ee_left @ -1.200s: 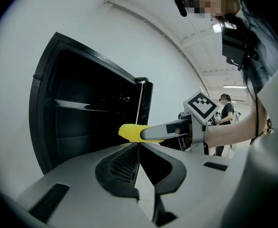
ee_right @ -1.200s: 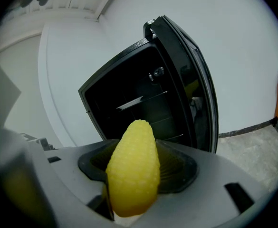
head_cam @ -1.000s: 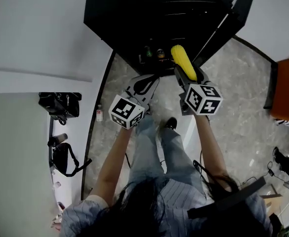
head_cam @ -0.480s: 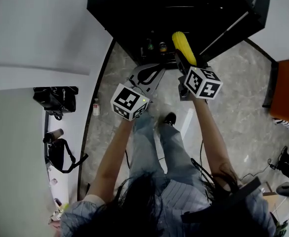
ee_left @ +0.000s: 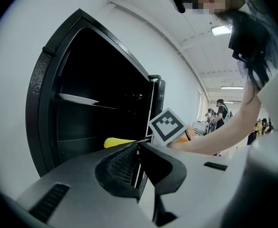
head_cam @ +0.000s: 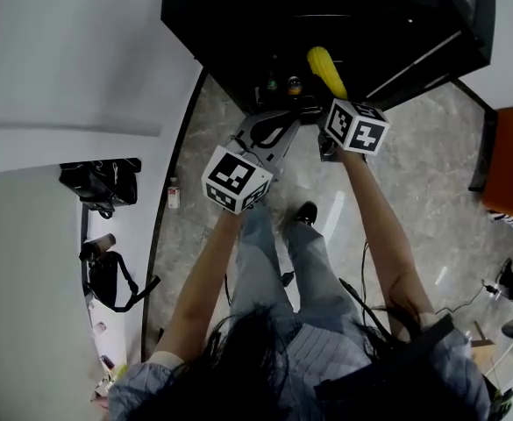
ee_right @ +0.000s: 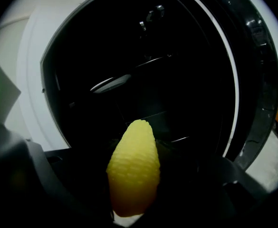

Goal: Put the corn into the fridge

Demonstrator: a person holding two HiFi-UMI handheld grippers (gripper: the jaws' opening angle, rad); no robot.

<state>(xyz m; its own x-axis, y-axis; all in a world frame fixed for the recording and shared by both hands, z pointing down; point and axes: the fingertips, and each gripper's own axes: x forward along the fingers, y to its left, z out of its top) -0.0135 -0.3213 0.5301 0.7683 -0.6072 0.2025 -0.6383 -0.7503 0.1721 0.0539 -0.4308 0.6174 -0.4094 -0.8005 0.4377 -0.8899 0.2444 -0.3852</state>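
Head view puts the corn (head_cam: 326, 70) right at the mouth of the fridge (head_cam: 238, 24). The door (head_cam: 466, 24) stands wide open and the cob's tip crosses the front edge of the dark cabinet. So the pick-up and the carry look done. What remains, by my reading, is to reach further in, rest the cob on a shelf and let go; nothing shows it set down yet.

The right gripper (head_cam: 331, 103) has its jaws clamped on the thick end of the cob. From that gripper's own view the corn (ee_right: 134, 172) stands up between the dark jaws and points into the black interior. A pale oval, possibly a plate (ee_right: 111, 83), lies on an upper shelf, though the gloom makes that hard to confirm.

The left gripper (ee_left: 138, 151) has its jaws drawn together with nothing between them. It hangs just beside the right one, in front of the opening.

The cob is bare of husk and bright yellow. It tapers to a blunt tip, with neat rows of kernels and a smooth, slightly waxy sheen.
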